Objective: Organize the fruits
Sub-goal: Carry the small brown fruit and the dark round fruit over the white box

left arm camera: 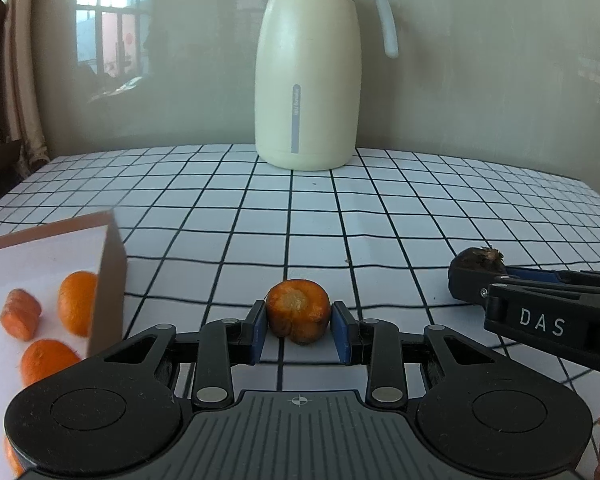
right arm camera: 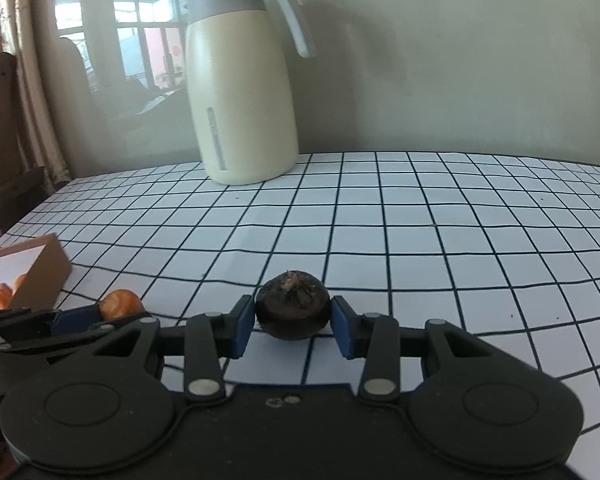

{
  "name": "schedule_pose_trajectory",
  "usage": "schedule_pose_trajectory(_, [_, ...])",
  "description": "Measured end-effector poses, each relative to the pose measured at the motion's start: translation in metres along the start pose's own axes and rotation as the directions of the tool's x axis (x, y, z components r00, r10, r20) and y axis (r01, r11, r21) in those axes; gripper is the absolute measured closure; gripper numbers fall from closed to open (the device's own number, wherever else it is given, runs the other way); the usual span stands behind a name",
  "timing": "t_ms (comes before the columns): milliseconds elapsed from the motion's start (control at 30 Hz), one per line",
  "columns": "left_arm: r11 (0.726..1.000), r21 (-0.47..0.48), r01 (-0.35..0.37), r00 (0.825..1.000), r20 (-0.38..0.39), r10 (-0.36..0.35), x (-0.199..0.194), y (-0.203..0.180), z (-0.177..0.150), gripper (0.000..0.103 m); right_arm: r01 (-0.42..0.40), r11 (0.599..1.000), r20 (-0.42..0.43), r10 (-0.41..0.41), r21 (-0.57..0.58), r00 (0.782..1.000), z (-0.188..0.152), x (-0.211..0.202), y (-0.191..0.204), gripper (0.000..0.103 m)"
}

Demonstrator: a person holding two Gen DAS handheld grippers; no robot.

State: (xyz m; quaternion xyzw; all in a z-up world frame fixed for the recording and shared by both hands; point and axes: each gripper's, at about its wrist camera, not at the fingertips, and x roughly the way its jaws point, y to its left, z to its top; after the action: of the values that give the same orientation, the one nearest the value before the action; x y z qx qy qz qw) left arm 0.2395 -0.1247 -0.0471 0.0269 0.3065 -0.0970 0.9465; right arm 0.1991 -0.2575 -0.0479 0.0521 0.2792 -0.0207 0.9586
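White cloth with a black grid covered the table, and a cream jug with a grey lid stood upright at its far side against the wall. At the left edge a cardboard box with a white inside held two oranges and a carrot piece. The left gripper was clamped on a stubby carrot chunk, its blue pads pressing both sides, just right of the box. The right gripper lay beside it, its pads closed against a dark round fruit with a dry stalk on top, low over the cloth.
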Motion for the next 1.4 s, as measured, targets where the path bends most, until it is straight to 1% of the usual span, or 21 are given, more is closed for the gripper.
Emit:
schedule_pose_trajectory(133, [1.0, 0.0, 0.002, 1.0, 0.004, -0.002, -0.014, 0.001, -0.008, 0.068, -0.027, 0.999, -0.01, 0.028, 0.031, 1.0, -0.003, -0.009, 0.0, 0.07])
schedule_pose_trajectory(300, [0.999, 0.023, 0.022, 0.999, 0.033, -0.022, -0.042, 0.002, -0.014, 0.068, -0.029, 1.0, 0.006, 0.029, -0.011, 1.0, -0.01, -0.035, 0.006, 0.07])
schedule_pose_trajectory(433, [0.999, 0.022, 0.048, 0.998, 0.03, -0.049, -0.067, 0.009, -0.023, 0.069, -0.029, 0.999, 0.006, 0.029, -0.025, 1.0, -0.017, -0.058, 0.01, 0.07])
schedule_pose_trajectory(600, [0.997, 0.022, 0.08, 0.996, 0.03, -0.08, -0.095, 0.016, -0.035, 0.069, -0.037, 0.999, 0.014, 0.037, -0.037, 0.999, -0.029, -0.085, 0.02, 0.07])
schedule_pose_trajectory(700, [0.995, 0.035, 0.089, 0.995, 0.037, -0.09, -0.109, 0.019, -0.044, 0.069, -0.043, 0.998, 0.013, 0.044, -0.042, 0.999, -0.043, -0.1, 0.026, 0.07])
schedule_pose_trajectory(833, [0.995, 0.029, 0.096, 0.994, 0.054, -0.097, -0.128, 0.027, -0.053, 0.068, -0.061, 0.997, 0.021, 0.062, -0.043, 0.998, -0.054, -0.111, 0.035, 0.07])
schedule_pose_trajectory(967, [0.996, 0.014, 0.087, 0.993, 0.081, -0.088, -0.141, 0.038, -0.054, 0.069, -0.079, 0.994, 0.061, 0.084, -0.073, 0.995, -0.057, -0.119, 0.045, 0.07])
schedule_pose_trajectory(1133, [0.997, -0.026, 0.069, 0.99, 0.121, -0.065, -0.158, 0.057, -0.053, 0.068, -0.112, 0.989, 0.076, 0.119, -0.092, 0.99, -0.056, -0.12, 0.056, 0.07])
schedule_pose_trajectory(1233, [0.997, -0.05, 0.062, 0.99, 0.127, -0.055, -0.162, 0.067, -0.055, 0.068, -0.129, 0.986, 0.08, 0.138, -0.102, 0.987, -0.055, -0.122, 0.065, 0.07])
schedule_pose_trajectory(1400, [0.997, -0.057, 0.045, 0.99, 0.134, -0.037, -0.164, 0.075, -0.058, 0.069, -0.154, 0.978, 0.106, 0.169, -0.138, 0.98, -0.05, -0.125, 0.085, 0.07])
